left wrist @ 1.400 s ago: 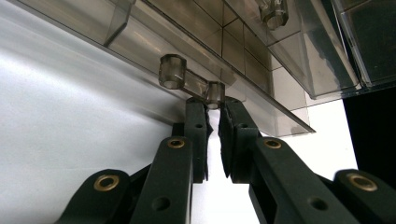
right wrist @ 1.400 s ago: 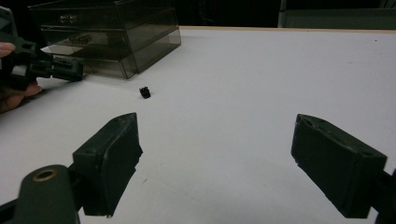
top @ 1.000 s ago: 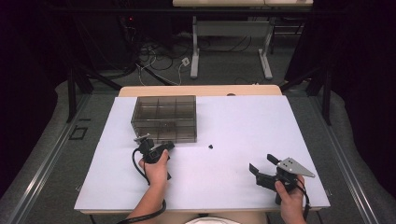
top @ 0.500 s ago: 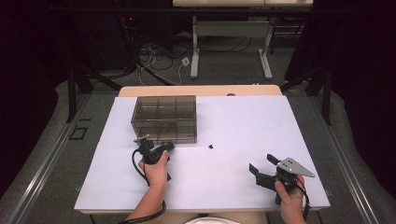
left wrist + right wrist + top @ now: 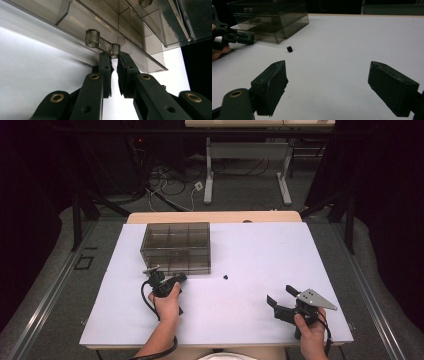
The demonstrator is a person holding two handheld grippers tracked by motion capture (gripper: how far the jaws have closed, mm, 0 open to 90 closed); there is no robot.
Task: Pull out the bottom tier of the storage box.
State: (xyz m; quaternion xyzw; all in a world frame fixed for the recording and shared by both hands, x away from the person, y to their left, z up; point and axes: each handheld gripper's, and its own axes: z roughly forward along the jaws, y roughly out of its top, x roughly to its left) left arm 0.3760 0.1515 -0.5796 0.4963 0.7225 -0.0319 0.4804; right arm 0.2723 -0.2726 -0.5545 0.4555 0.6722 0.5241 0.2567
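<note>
Left gripper (image 5: 113, 63) nearly closed, tips pinching the lower drawer's handle (image 5: 101, 43) on the drawer box (image 5: 175, 247) straight ahead, likely set to pull. Right gripper (image 5: 282, 300) jaws wide apart, idle. Its own view shows the small black part (image 5: 290, 49) ahead, left of its jaws.

High view above the desk (image 5: 260, 255) looking forward and down, left gripper view close against the drawer box (image 5: 130, 22), right gripper view low, both sharing that box.

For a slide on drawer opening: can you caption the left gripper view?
Left gripper nearly closed at the handle of the smoky clear drawer box.
</note>
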